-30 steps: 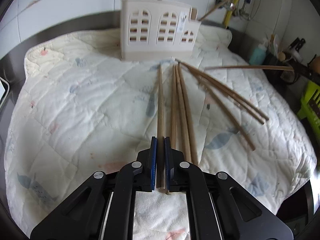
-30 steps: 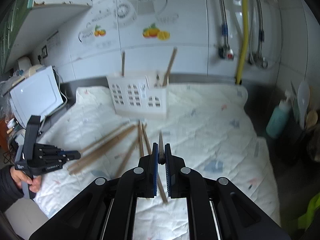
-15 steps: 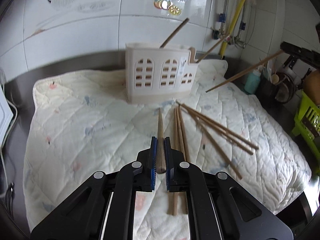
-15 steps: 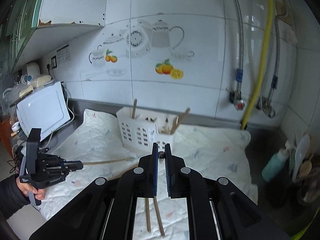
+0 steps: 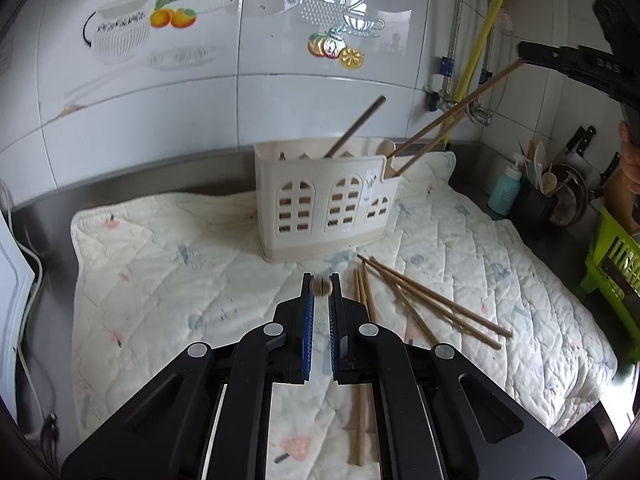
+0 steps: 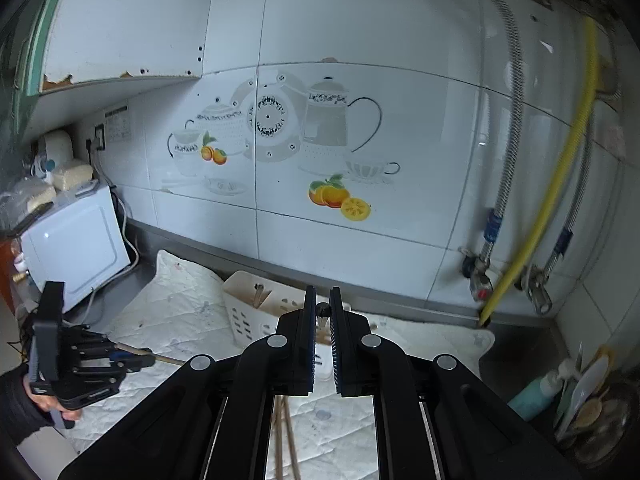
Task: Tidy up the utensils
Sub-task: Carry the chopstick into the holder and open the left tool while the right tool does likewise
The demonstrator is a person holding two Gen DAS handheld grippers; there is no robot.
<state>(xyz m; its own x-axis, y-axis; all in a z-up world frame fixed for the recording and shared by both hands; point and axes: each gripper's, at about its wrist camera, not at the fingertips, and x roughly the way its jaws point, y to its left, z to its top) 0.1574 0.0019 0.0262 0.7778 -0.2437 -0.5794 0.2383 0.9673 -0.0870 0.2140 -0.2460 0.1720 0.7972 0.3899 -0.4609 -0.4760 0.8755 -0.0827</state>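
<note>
A white utensil holder [image 5: 324,204] with arched cut-outs stands on a quilted cloth [image 5: 160,264]. One chopstick leans in its left part and another in its small right compartment. Several wooden chopsticks [image 5: 424,300] lie loose in front of it. My left gripper [image 5: 320,286] is shut on a chopstick, seen end-on, held level above the cloth. My right gripper [image 6: 322,309] is shut on a chopstick [image 5: 452,114] whose far end sits in the holder's right compartment. The right wrist view shows the holder [image 6: 248,308] below and the left gripper [image 6: 132,360] at lower left.
A tiled wall stands behind the holder. A teal bottle [image 5: 505,188], a pot of utensils [image 5: 560,196] and a green basket [image 5: 612,264] stand at the right. A white appliance [image 6: 76,248] stands at the left. Pipes and a yellow hose [image 6: 552,184] run up the wall.
Both grippers have lifted their chopsticks off the cloth. The left one now points its chopstick straight ahead. The right one has risen and tipped its chopstick's end into the holder.
</note>
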